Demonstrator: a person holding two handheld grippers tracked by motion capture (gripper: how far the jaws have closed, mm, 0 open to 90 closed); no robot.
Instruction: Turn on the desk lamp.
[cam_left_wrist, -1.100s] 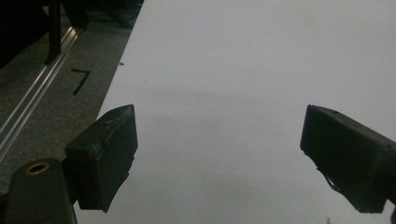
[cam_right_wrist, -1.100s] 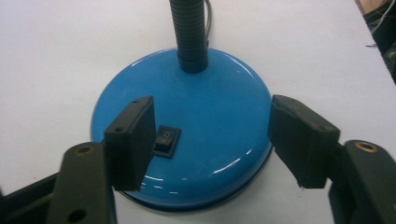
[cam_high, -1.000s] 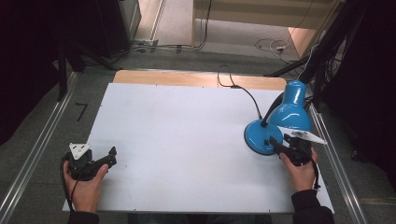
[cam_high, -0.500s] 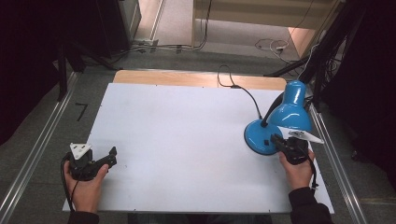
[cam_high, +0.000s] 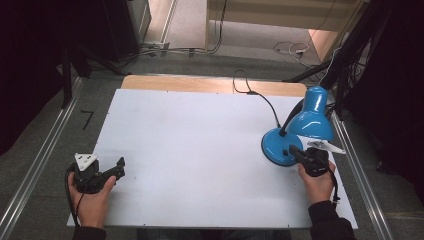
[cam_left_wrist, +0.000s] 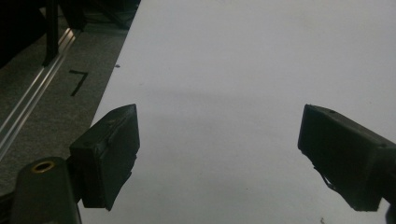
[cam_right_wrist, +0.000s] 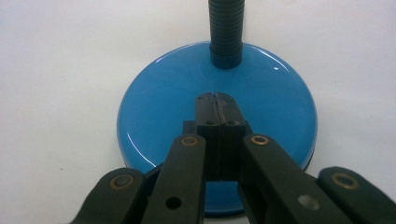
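Blue desk lamp (cam_high: 300, 131) at the right edge of the white table (cam_high: 200, 150), closed right gripper (cam_right_wrist: 215, 100) over its base.

The lamp has a glossy round base, a black ribbed gooseneck and a bell shade, its cord running to the upper middle. It probably handles bottom-heavy and slippery on the enamel; the stiff neck just above the base looks the surest hold. The right jaws are pressed together, holding nothing. The left gripper (cam_high: 119, 168), lower left, is spread wide over bare table.
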